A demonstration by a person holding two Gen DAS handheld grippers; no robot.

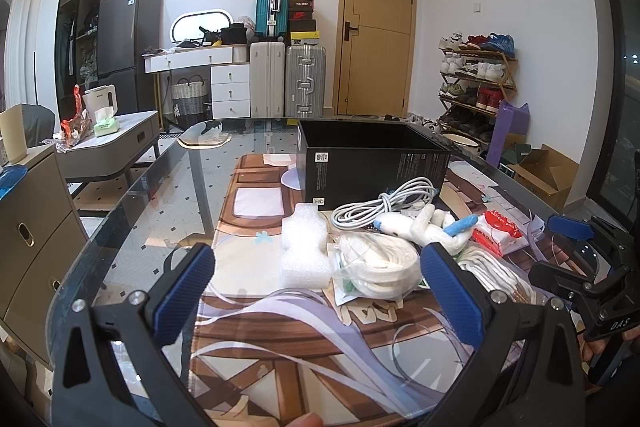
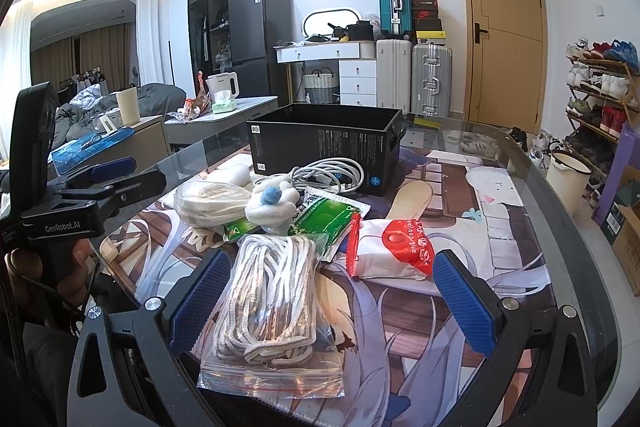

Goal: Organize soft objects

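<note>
A glass table covered by a printed mat is seen; a black box stands on it. Both the left gripper and the right gripper are held spread, empty.

One black box, two bagged rope bundles, one cable coil, one foam block.

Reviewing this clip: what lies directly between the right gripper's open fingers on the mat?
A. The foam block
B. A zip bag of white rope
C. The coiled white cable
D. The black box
B: in the right wrist view the zip bag of white rope lies between the spread fingers of the right gripper, while the coiled cable and black box sit farther back.
</note>
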